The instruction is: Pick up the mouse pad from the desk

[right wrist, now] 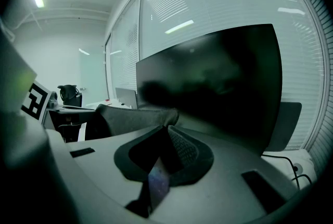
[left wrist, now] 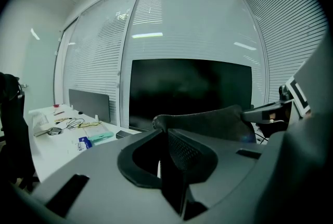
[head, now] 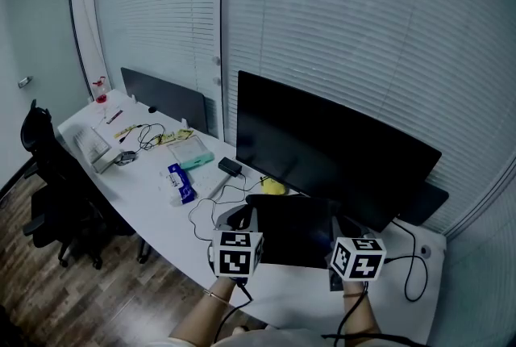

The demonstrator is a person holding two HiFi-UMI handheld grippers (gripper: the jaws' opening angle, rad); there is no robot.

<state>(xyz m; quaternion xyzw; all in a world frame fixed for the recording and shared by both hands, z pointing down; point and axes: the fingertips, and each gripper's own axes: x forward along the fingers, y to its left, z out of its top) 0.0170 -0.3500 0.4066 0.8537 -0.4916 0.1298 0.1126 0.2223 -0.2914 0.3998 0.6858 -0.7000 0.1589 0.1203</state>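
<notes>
holding mouse pad (head: 294, 231) up off desk (head: 161, 212) by both ends: l gripper (head: 244, 223) jaws narrow, pinched on its left edge, r gripper (head: 337, 234) pinched on right edge. just behind, black monitor (head: 330, 152); further left, blue pkt (head: 181, 182), cables.

The mouse pad (head: 294, 228) is before the monitor (head: 322, 152), its left edge in the jaws of the left gripper (head: 242, 223), its right edge in those of the right gripper (head: 343, 231). Further left on the surface (head: 161, 224) lie a packet (head: 181, 182) and cables (head: 149, 135); an office chair (head: 56, 184) stands beside that end
</notes>
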